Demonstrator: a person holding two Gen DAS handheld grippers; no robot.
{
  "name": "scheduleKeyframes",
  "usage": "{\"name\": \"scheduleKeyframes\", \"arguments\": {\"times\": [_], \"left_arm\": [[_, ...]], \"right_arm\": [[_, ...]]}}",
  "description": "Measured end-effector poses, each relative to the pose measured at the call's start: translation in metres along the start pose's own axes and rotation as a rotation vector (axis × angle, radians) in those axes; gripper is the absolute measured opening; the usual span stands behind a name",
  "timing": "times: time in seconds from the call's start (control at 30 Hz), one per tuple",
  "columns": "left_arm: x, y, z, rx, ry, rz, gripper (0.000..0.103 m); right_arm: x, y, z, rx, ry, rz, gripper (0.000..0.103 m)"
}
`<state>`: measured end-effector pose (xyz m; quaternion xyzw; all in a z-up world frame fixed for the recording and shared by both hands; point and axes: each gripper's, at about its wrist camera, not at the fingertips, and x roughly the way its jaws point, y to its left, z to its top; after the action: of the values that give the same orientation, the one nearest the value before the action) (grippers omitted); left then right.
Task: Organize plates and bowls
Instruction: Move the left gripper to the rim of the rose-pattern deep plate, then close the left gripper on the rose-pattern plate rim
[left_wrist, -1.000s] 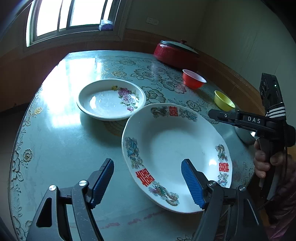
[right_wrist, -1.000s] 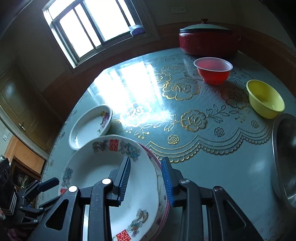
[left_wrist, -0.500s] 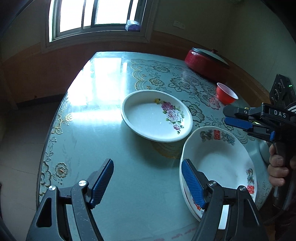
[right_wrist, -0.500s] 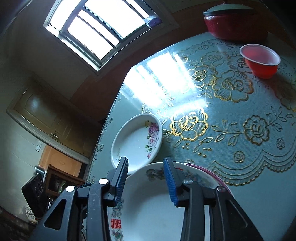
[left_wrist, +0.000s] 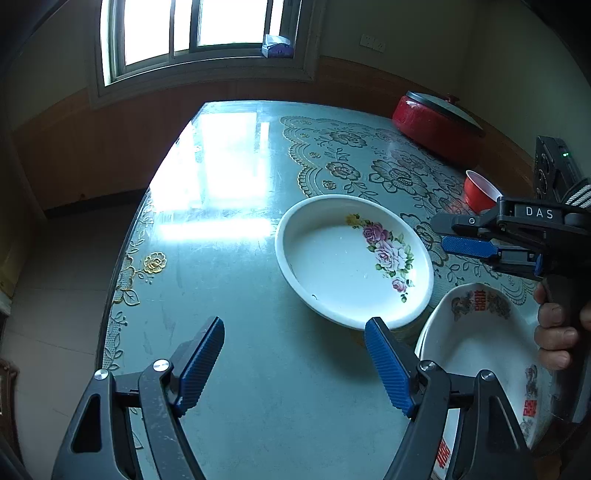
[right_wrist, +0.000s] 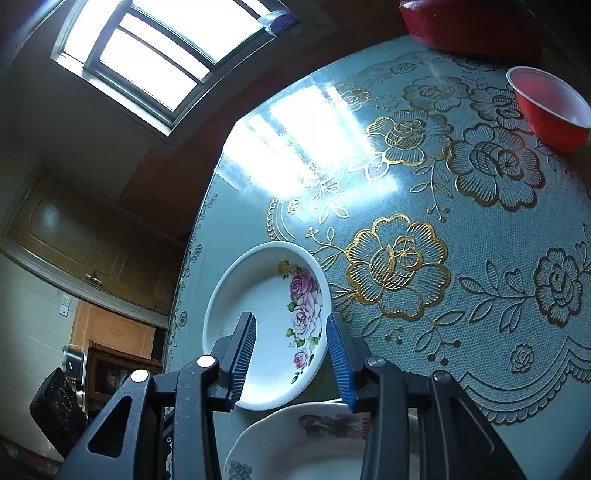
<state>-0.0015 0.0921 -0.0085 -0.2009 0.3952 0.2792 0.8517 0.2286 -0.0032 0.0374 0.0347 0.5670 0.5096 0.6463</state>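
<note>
Now, from my left wrist, my left gripper (left_wrist: 295, 365) hangs wide open and empty over the bare table (left_wrist: 229, 266), with the rose plate (left_wrist: 354, 260) just ahead and the red-lettered plate (left_wrist: 484, 354) near my right finger. From my right wrist, my right gripper (right_wrist: 291, 356), whose jaws have just been opening, holds nothing and frames the rose plate (right_wrist: 267, 325). If I close carelessly, a finger could clip the red-lettered plate's rim and knock both plates together.
</note>
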Motion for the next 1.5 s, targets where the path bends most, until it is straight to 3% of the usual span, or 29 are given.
{"name": "scheduleKeyframes", "arguments": {"times": [0.23,0.37,0.67,0.8,1.07,1.27,1.37,1.5], "left_arm": [[0.017,0.007,0.009,-0.024,0.02,-0.033,0.079],[0.022,0.009,0.012,-0.017,0.008,-0.006,0.079],[0.039,0.022,0.024,-0.056,0.025,-0.024,0.078],[0.048,0.036,0.033,-0.1,0.028,-0.074,0.067],[0.068,0.048,0.045,-0.137,0.067,-0.146,0.06],[0.077,0.03,0.045,-0.113,0.085,-0.222,0.037],[0.075,0.018,0.043,-0.068,0.061,-0.161,0.037],[0.075,0.027,0.045,-0.116,0.073,-0.163,0.031]], "right_arm": [[0.018,-0.009,0.006,0.037,0.018,-0.016,0.04],[0.024,-0.011,0.008,0.051,0.025,-0.016,0.04],[0.044,-0.014,0.011,0.067,0.053,-0.017,0.04],[0.053,-0.014,0.012,0.066,0.067,-0.016,0.04],[0.061,-0.011,0.013,0.056,0.073,0.019,0.039],[0.064,-0.005,0.011,0.018,0.07,0.006,0.032],[0.066,0.005,0.008,-0.049,0.07,-0.043,0.027],[0.07,0.009,0.01,-0.078,0.068,-0.101,0.016]]}}
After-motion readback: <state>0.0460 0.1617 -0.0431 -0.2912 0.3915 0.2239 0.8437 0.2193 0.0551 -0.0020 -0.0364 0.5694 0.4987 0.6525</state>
